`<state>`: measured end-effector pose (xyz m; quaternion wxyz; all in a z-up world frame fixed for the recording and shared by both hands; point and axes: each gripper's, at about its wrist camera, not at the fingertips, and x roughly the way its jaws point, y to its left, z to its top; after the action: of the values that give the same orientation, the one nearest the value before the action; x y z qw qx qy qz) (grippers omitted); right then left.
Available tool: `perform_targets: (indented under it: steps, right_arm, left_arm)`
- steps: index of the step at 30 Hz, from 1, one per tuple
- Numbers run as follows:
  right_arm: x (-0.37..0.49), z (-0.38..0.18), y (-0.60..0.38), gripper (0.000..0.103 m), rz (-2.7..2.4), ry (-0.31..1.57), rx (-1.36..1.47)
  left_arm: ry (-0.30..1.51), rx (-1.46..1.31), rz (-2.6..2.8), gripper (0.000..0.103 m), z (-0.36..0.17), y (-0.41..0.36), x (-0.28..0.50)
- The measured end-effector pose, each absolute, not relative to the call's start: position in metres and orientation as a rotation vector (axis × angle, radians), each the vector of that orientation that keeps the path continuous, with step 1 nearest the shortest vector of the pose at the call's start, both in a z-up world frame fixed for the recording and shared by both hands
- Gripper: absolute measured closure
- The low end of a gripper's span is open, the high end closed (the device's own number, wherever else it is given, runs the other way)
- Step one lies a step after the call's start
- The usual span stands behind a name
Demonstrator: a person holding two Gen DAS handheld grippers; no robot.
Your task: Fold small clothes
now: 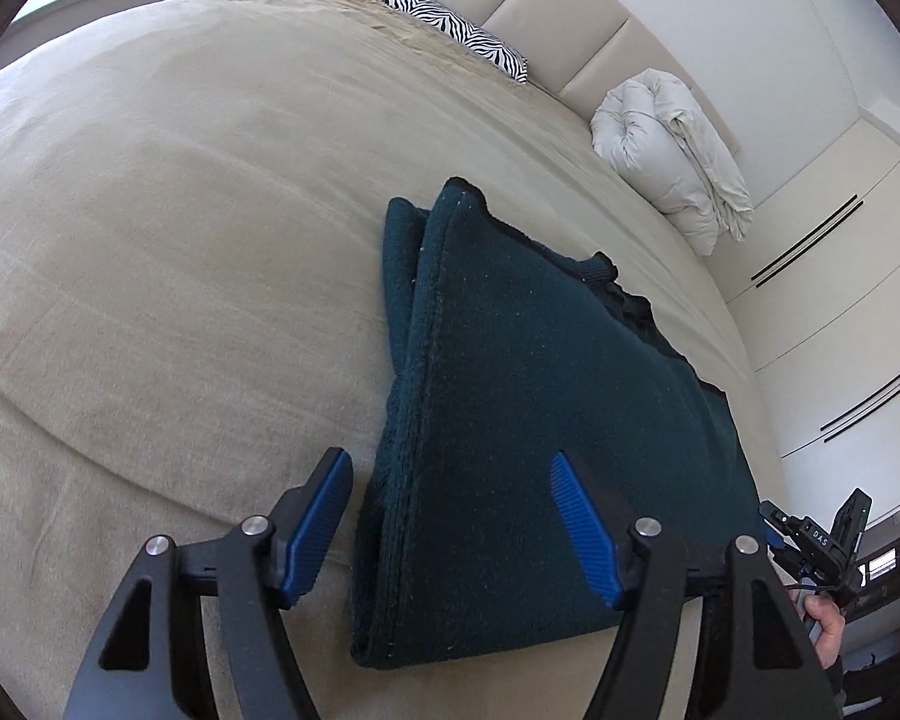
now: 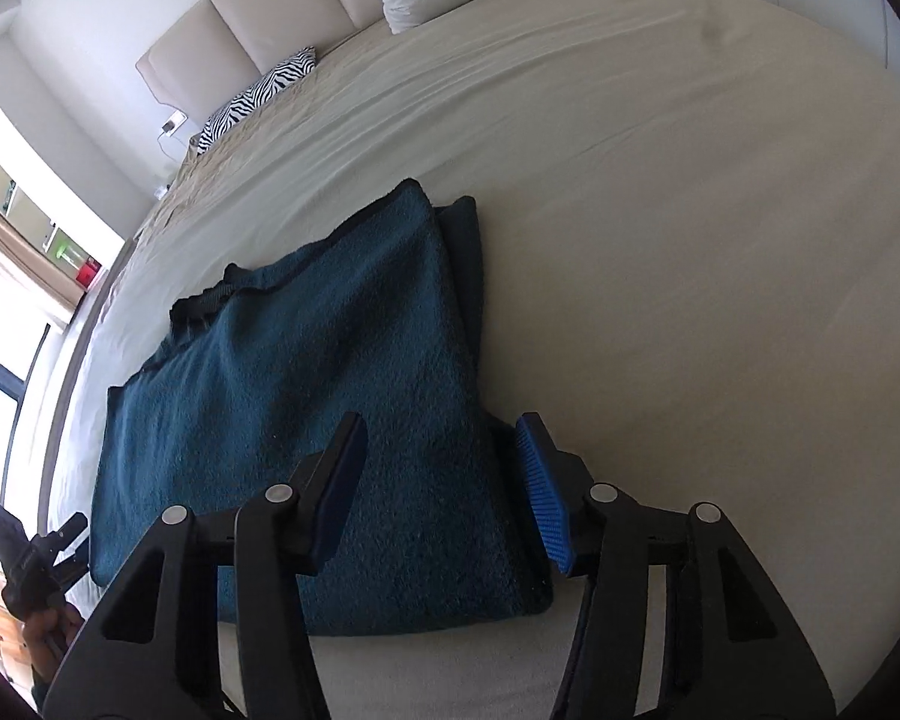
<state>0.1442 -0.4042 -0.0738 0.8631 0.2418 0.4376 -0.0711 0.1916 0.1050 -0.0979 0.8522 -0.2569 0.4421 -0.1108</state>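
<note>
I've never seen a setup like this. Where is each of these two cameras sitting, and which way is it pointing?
Left wrist view: rides on the left gripper, looking along its open blue-padded fingers at the folded dark teal knitted garment on the beige bed cover; the right gripper and hand show at the right edge.
Right wrist view: rides on the right gripper, open over the same garment's other near corner; the left gripper shows lower left.
Shared: the garment, the zebra-striped pillow and the white rolled duvet.
</note>
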Motion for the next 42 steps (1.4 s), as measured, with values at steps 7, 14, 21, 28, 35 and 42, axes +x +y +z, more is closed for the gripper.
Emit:
perform_targets:
  steps: [7, 14, 21, 28, 35, 42]
  right_arm:
    - [0.104, -0.083, -0.39, 0.072, -0.145, 0.94, 0.416]
    - [0.093, -0.076, -0.391, 0.086, -0.177, 0.931, 0.377]
    - [0.09, -0.073, -0.387, 0.098, -0.206, 0.911, 0.345]
    - [0.075, -0.071, -0.399, 0.098, -0.202, 0.891, 0.455]
    - [0.06, -0.076, -0.404, 0.098, -0.2, 0.888, 0.518]
    - [0.054, -0.083, -0.405, 0.098, -0.201, 0.9, 0.534]
  left_arm:
    - [0.929, -0.455, -0.228, 0.056, -0.096, 0.099, 0.179]
    - [0.932, -0.412, -0.194, 0.074, -0.099, 0.098, 0.172]
    - [0.941, -0.383, -0.175, 0.092, -0.099, 0.096, 0.17]
    - [0.924, -0.408, -0.176, 0.093, -0.094, 0.101, 0.161]
    - [0.924, -0.423, -0.181, 0.093, -0.095, 0.105, 0.153]
    - [0.939, -0.42, -0.183, 0.096, -0.101, 0.111, 0.149]
